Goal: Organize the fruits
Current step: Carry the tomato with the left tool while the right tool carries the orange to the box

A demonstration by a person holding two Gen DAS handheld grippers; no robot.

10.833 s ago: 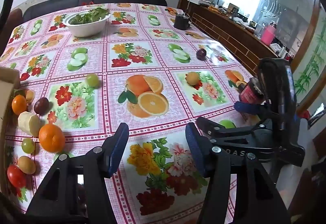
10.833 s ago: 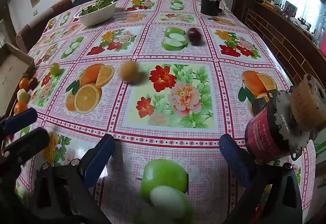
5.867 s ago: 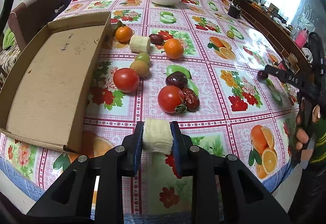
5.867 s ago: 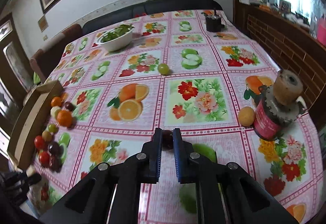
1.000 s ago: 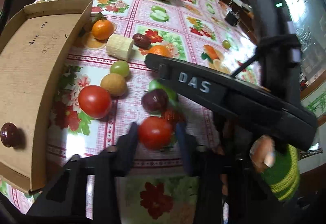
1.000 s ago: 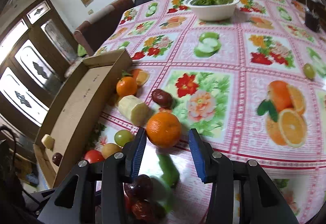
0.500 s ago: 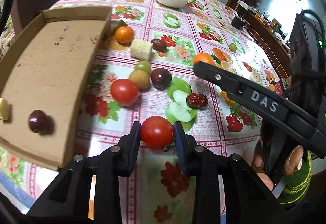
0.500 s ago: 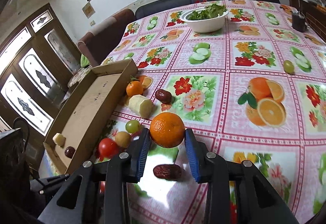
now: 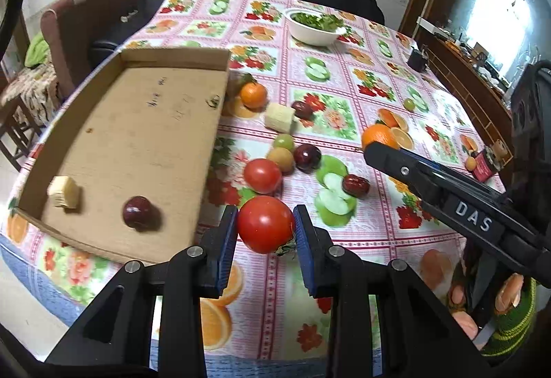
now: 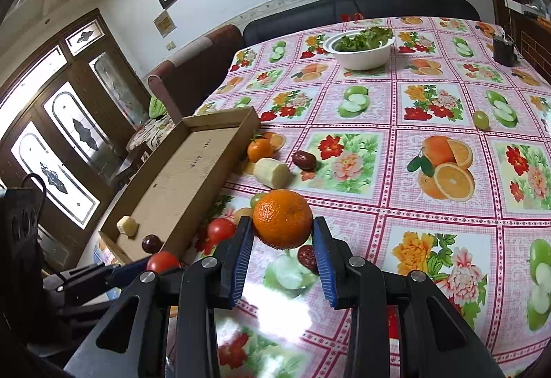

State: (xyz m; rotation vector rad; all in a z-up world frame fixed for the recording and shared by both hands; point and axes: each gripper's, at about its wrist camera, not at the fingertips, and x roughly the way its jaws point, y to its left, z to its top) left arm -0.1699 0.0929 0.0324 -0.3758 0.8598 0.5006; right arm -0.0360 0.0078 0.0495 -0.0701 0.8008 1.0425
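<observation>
while left gripper point(image 9: 265, 228) clamps tomato point(image 9: 265, 223) stem-down, right gripper point(image 10: 282, 240) grasps round orange point(image 10: 283, 219)

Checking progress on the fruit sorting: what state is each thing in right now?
Left hand-held gripper: shut on tomato, lifted.
Right hand-held gripper: shut on orange, lifted.
Cardboard tray: holds pale chunk and dark plum.
White bowl: full of greens.

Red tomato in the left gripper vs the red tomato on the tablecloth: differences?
The red tomato in the left gripper is lifted, pinched between blue pads; the red tomato on the tablecloth rests free, beside a tan round fruit. The held one shows a green calyx at its lower edge; the resting one shows none. The held one looks bigger, but it is nearer the lens. Both are smooth, round, glossy red.
</observation>
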